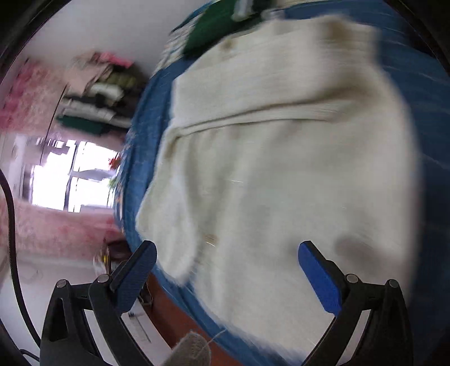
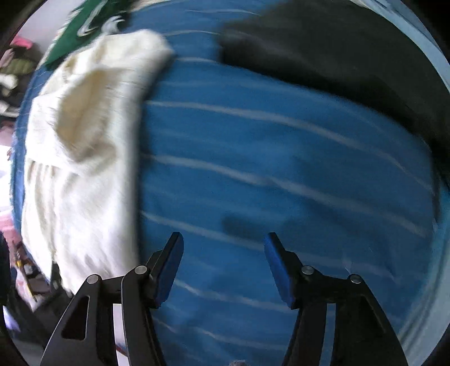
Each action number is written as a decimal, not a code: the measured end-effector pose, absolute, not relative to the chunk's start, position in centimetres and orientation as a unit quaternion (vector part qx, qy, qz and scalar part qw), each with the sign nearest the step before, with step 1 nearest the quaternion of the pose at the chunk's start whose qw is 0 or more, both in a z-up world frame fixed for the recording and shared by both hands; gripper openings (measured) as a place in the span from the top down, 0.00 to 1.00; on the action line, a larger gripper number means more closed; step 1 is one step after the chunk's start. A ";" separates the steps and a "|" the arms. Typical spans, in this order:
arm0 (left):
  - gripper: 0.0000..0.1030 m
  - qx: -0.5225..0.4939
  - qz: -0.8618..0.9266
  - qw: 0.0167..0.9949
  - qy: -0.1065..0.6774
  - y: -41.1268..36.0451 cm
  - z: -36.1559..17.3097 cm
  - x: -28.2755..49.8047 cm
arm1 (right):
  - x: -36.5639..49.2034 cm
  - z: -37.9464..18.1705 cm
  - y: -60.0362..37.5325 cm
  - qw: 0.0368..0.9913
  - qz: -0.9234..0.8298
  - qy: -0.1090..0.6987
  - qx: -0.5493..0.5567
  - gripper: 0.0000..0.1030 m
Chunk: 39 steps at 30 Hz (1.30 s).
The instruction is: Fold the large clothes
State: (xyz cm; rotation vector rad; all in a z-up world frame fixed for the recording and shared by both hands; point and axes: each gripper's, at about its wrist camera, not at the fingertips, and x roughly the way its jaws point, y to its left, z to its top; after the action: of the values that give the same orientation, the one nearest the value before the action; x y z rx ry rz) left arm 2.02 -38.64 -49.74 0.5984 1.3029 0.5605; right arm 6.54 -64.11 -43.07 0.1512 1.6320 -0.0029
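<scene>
A large cream knitted garment [image 1: 275, 157] lies spread on a blue striped bed cover [image 1: 146, 118]. My left gripper [image 1: 227, 253] is open and empty, hovering over the garment's near part. In the right wrist view the same cream garment [image 2: 81, 146] lies at the left, partly folded over itself. My right gripper [image 2: 223, 242] is open and empty above the bare blue cover [image 2: 281, 169], to the right of the garment. Both views are motion-blurred.
A dark garment [image 2: 337, 56] lies at the far right of the bed. A green cloth [image 1: 216, 25] lies beyond the cream garment. Stacked clothes [image 1: 98, 95] sit on shelves past the bed's left edge, near a bright window [image 1: 73, 174].
</scene>
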 end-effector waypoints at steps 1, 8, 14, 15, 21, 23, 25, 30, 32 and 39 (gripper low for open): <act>0.00 0.278 0.236 0.720 0.591 -40.5 -50.0 1.4 | 5.6 -42.8 -65.9 0.678 -0.016 0.731 0.075 0.40; 0.00 0.385 0.195 0.686 0.586 -48.6 -56.8 -1.4 | 1.8 -40.8 -71.8 0.662 -0.075 0.737 0.112 0.40; 0.00 0.357 0.253 0.676 0.593 -44.6 -58.7 0.5 | 5.6 -40.3 -73.7 0.669 -0.067 0.730 0.121 0.40; 0.00 0.348 0.267 0.679 0.589 -43.4 -58.4 1.2 | 6.8 -41.0 -71.4 0.670 -0.063 0.730 0.120 0.40; 0.87 0.238 0.270 0.728 0.584 -37.7 -54.3 2.7 | 11.4 -42.4 -68.6 0.673 0.051 0.717 0.174 0.23; 0.91 0.227 0.261 0.743 0.572 -36.7 -52.6 2.7 | 13.5 -42.0 -67.3 0.683 0.111 0.689 0.216 0.17; 0.92 0.230 0.256 0.754 0.560 -35.9 -50.9 2.5 | 15.6 -42.0 -64.9 0.690 0.154 0.661 0.252 0.11; 0.92 0.211 0.241 0.766 0.558 -34.6 -48.7 2.3 | 20.8 -42.6 -57.3 0.680 0.228 0.608 0.341 0.07; 0.92 0.206 0.232 0.772 0.555 -33.9 -48.5 2.5 | 22.6 -45.5 -52.7 0.676 0.204 0.630 0.322 0.07; 0.92 0.160 0.183 0.795 0.555 -30.5 -46.7 2.4 | 24.0 -48.2 -50.6 0.631 0.105 0.693 0.333 0.64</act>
State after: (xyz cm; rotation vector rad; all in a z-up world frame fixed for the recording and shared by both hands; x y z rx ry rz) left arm 2.42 -30.54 -46.74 0.3441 1.1927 0.3934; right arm 24.00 -50.61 -48.16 0.7628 1.5860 0.2404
